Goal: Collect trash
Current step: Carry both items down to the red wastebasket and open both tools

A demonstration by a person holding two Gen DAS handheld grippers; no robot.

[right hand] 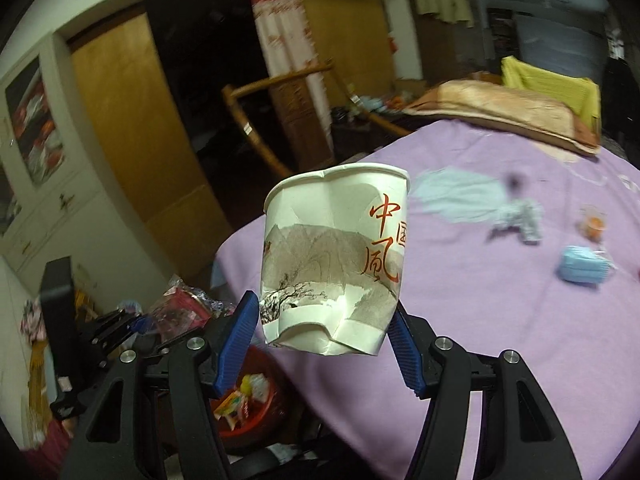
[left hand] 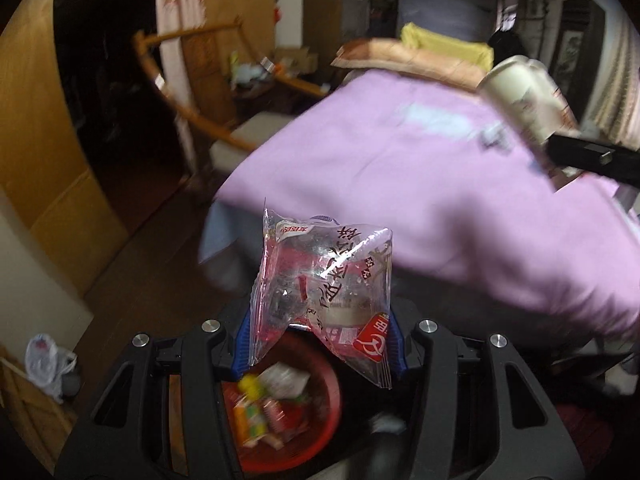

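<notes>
Above a lilac bedspread (right hand: 460, 320), the right claw (right hand: 324, 320) clamps a crumpled paper cup (right hand: 336, 256); the left claw (left hand: 320, 336) pinches a clear snack wrapper (left hand: 320, 292) over a red bin (left hand: 320, 420).

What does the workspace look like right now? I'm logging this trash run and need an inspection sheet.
Surface: purple bedspread, rumpled.
Job's things: clear wrapper and dented paper cup, both held; red bin below, part full.
Clutter: blue mask, crumpled scrap on the bed.
Grippers: left gripper shut on wrapper; right gripper shut on cup.
Cables: nothing seen.
Surroundings: wooden chair, pillow.
</notes>
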